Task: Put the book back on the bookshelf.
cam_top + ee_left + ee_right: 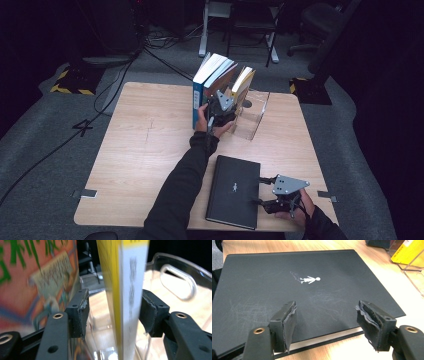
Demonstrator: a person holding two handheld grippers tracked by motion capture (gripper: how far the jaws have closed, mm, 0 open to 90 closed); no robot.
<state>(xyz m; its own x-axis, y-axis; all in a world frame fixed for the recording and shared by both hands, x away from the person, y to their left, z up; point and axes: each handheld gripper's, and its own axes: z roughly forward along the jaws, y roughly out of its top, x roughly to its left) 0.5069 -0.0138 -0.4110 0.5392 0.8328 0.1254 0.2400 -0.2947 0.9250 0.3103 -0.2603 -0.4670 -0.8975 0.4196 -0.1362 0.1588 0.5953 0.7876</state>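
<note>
Left hand-held gripper (113, 312) straddles yellow book (125, 290) in clear rack (252, 117), jaws apart, pads off. Right hand-held gripper (325, 325) open over black book (287, 285). Next, probably: withdraw left, grasp black book.

Grey carpet floor (45, 135), light wooden table (135, 150), dark room, office chair (320, 20) behind.

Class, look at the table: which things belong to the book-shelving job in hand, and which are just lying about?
In the job:
- yellow book between the left claw's open jaws
- clear acrylic stand
- black book by the right claw
- standing books

Lying about:
- floor cables
- office chair
</note>
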